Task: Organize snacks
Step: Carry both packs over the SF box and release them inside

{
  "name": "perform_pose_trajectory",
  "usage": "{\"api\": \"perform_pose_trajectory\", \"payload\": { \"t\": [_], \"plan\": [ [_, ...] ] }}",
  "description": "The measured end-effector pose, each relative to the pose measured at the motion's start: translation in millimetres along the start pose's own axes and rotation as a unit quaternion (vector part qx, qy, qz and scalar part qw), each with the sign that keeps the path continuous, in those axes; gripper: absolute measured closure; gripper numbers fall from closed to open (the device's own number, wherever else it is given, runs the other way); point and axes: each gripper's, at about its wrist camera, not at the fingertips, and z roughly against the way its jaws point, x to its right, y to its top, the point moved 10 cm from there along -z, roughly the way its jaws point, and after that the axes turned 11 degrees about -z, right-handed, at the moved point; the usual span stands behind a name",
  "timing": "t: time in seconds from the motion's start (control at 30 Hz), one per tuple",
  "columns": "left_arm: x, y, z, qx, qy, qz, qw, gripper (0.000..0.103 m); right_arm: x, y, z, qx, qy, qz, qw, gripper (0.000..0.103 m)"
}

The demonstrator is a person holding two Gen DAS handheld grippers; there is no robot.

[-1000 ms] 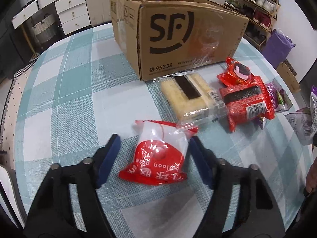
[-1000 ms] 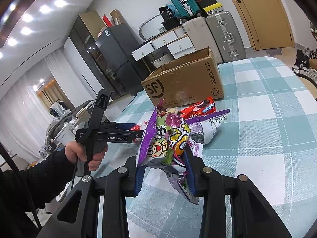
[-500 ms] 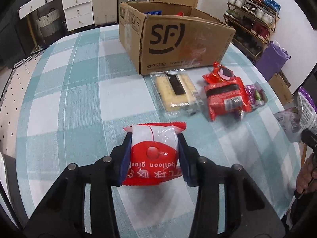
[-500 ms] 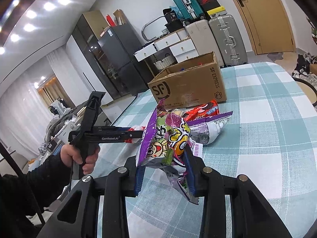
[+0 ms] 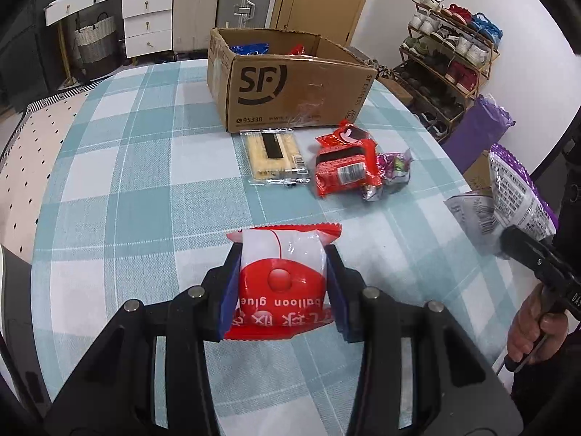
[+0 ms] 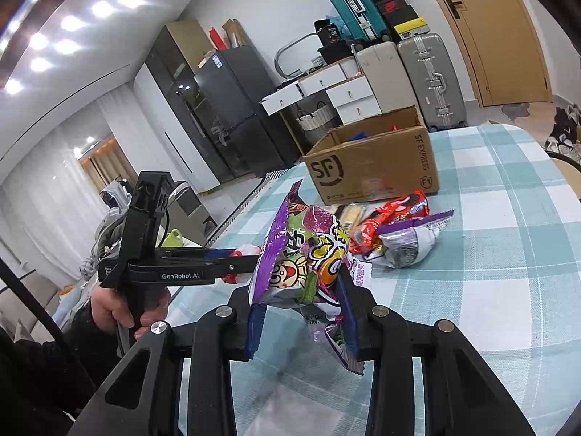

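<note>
Lifted off the checked table (image 5: 152, 189) since a second ago: red-and-white packet (image 5: 281, 283), clamped tight in left gripper (image 5: 281, 290). Likewise pinched in right gripper (image 6: 301, 312), purple snack bag (image 6: 301, 258), raised above tabletop. Beyond, loose snacks (image 5: 345, 170) just before cardboard box (image 5: 290, 87).

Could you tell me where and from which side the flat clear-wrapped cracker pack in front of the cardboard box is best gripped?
Grip the cracker pack across its two long edges, coming from above. It lies flat on the tablecloth, its far end close to the box, but both long sides look free; the red packet lies apart.
</note>
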Motion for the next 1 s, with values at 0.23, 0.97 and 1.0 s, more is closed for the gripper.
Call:
{"api": "perform_pose_trajectory", "payload": {
  "t": [0.23,0.97,1.0],
  "plan": [
    [9,1,32,0.053,-0.009,0.027,0.9982,0.063,-24,6,14,0.011,0.020,0.003,1.000,0.068],
    [33,60,100,0.104,0.041,-0.062,0.9918,0.063,-46,55,26,0.024,0.038,0.017,0.999,0.068],
    [31,68,104,0.104,0.042,-0.068,0.9914,0.063,-46,64,27,0.028,0.038,0.017,0.999,0.068]
  ]
}}
